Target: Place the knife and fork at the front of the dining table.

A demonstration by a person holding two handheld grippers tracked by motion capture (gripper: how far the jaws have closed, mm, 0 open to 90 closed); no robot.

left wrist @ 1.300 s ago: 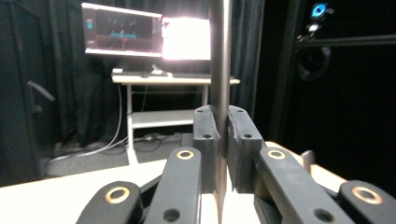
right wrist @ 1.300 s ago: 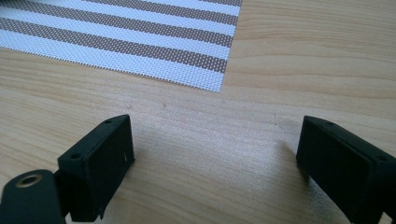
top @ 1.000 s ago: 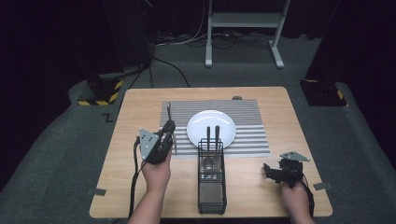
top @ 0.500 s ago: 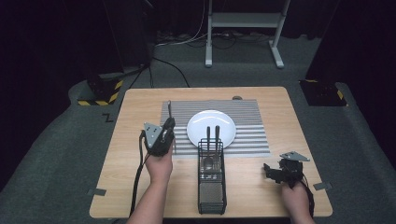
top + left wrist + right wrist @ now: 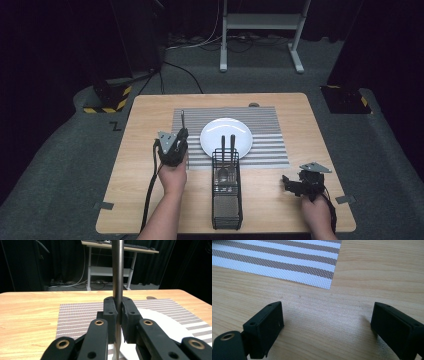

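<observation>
My left gripper (image 5: 180, 136) is shut on a slim metal utensil (image 5: 182, 119), whose dark handle points away from me over the left edge of the striped placemat (image 5: 270, 125). In the left gripper view the pads (image 5: 110, 308) clamp the utensil (image 5: 118, 270), and its silver end hangs below the jaws. A white plate (image 5: 226, 136) lies on the mat just to the right. My right gripper (image 5: 292, 184) rests low over bare wood at the front right. Its jaws stand open (image 5: 325, 325) with nothing between them.
A black wire cutlery basket (image 5: 226, 200) stands in front of the plate, with two dark handles (image 5: 227, 142) sticking up from it. The wooden table (image 5: 145, 125) has bare wood left of the mat. A desk frame (image 5: 260, 30) and cables lie on the floor beyond.
My left gripper has shifted a little away from me and lower with the utensil, toward the mat's left edge. The right gripper has stayed put.
</observation>
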